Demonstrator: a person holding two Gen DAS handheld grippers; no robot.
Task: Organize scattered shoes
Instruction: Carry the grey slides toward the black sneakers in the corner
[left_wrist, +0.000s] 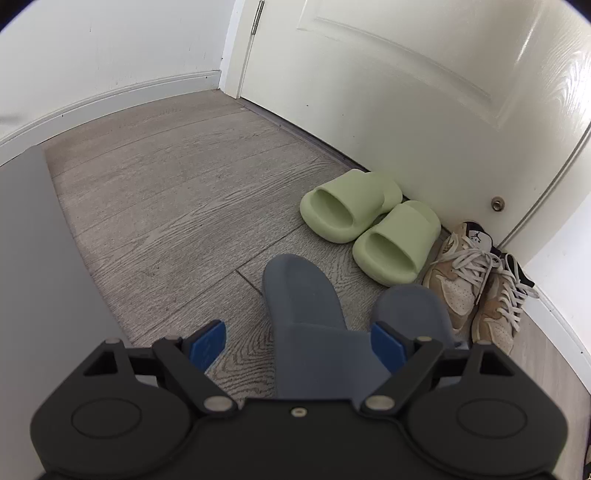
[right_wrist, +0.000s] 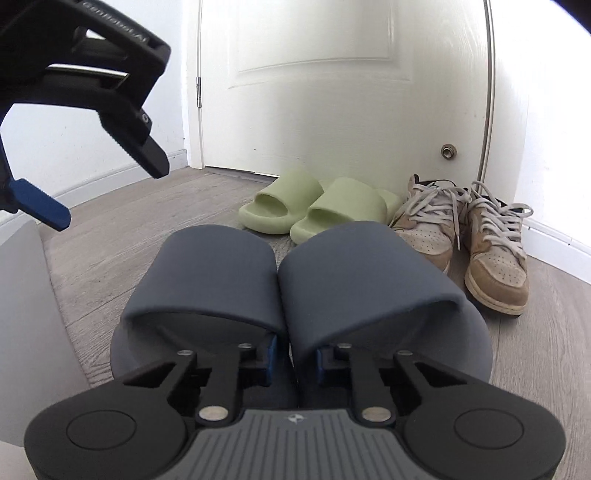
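My right gripper (right_wrist: 293, 360) pinches both grey slides (right_wrist: 280, 295) by their inner strap edges

Their toes point toward the door (right_wrist: 332, 110); long axes parallel; my left gripper (left_wrist: 295, 345) is spread, holding nothing.

Hallway fixtures, non-task items

White panelled door (right_wrist: 332, 110) fills the upper centre of the frame, hinge (right_wrist: 199, 92) on its left edge, small round metal fitting (right_wrist: 448, 151) at lower right. Grey wood-grain floor (left_wrist: 166, 192) across the middle. White skirting board (left_wrist: 110, 99) along the upper left. Pale grey panel (left_wrist: 37, 258) at left edge.
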